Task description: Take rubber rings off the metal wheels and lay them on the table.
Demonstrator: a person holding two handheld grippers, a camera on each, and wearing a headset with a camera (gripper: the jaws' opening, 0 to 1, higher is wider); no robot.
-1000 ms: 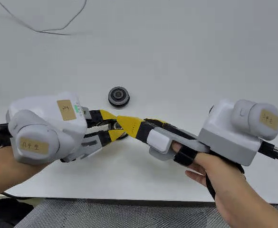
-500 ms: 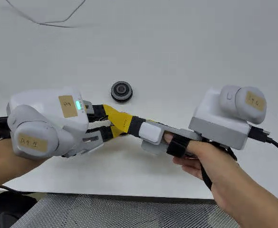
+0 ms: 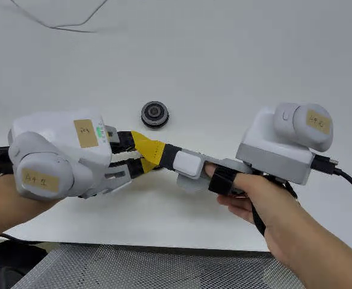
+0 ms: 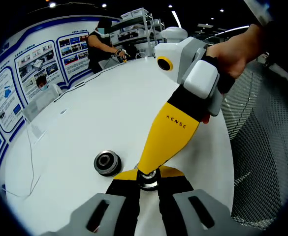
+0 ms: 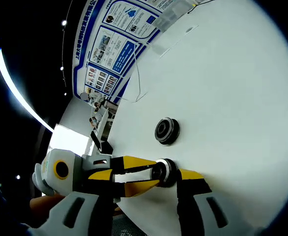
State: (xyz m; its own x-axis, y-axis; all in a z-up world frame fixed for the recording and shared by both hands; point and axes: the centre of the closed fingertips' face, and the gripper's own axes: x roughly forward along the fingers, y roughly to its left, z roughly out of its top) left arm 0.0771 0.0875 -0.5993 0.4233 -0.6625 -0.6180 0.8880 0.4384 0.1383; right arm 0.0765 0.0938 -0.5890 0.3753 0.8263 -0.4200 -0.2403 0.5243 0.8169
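Metal held from both ends

The wheel sat right between my two sets of jaws, low over the white surface. I could not tell whether it rested there or hung just clear. My left gripper reached in from the left and was clamped on it, one yellow-tipped jaw on each side of the hub. My right gripper faced it from the opposite side, almost nose to nose. Its jaws were closed against the rim, where a dark band that I took for the ring ran round the metal. Whether they bit rubber alone or metal too, I could not tell.

What mattered for the next move was the line. In the head view both grippers and the wheel lay roughly along one axis, left to right across the surface, so neither hand was nearer. I judged the ring would come off by holding the left steady and drawing the right back along that axis. A second wheel lay flat just beyond the meeting jaws, apart from them.
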